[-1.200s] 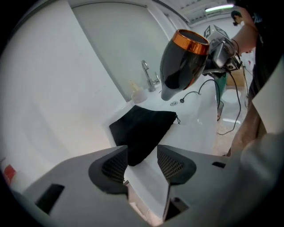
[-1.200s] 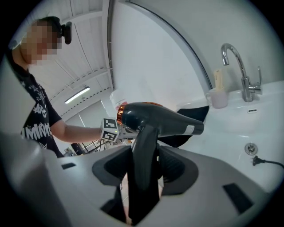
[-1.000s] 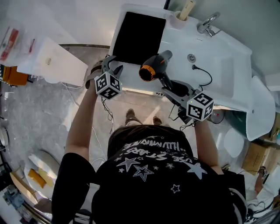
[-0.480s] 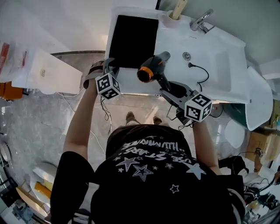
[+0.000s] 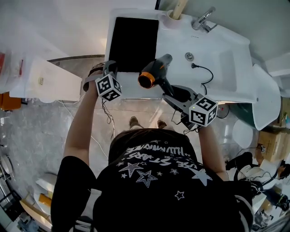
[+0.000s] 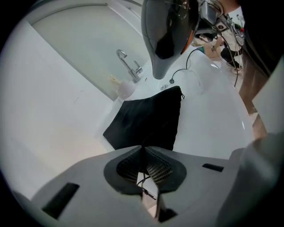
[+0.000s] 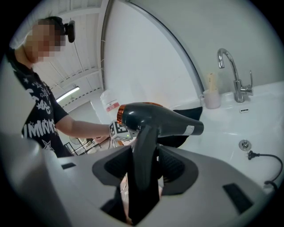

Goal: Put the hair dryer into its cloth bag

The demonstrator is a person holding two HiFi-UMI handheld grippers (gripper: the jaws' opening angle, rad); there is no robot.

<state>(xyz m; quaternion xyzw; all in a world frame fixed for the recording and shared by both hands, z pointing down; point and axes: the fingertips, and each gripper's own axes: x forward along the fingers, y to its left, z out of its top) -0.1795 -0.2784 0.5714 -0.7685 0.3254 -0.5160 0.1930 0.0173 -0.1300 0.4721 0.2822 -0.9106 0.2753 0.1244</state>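
A black cloth bag (image 5: pixel 133 41) lies flat on the white counter left of the sink. My left gripper (image 5: pixel 110 69) is at its near left corner, and in the left gripper view its jaws are closing, the pads (image 6: pixel 153 170) coming together on the near edge of the bag (image 6: pixel 146 119). The right gripper (image 5: pixel 174 93) is shut on the handle of a black hair dryer (image 5: pixel 154 74) with an orange ring. It holds the dryer in the air over the counter's front edge, just right of the bag. The handle (image 7: pixel 145 150) fills the right jaws.
The sink basin (image 5: pixel 226 63) is to the right, with a chrome faucet (image 5: pixel 202 19), a drain (image 5: pixel 189 56) and a small cup (image 5: pixel 174 11) at the back. A black plug and cord (image 5: pixel 204 72) lie in the basin. A white fixture (image 5: pixel 45 79) stands at left.
The left gripper has moved up to the bag's near corner and its jaws have gone from wide open to closed. The right gripper holds the dryer as before.
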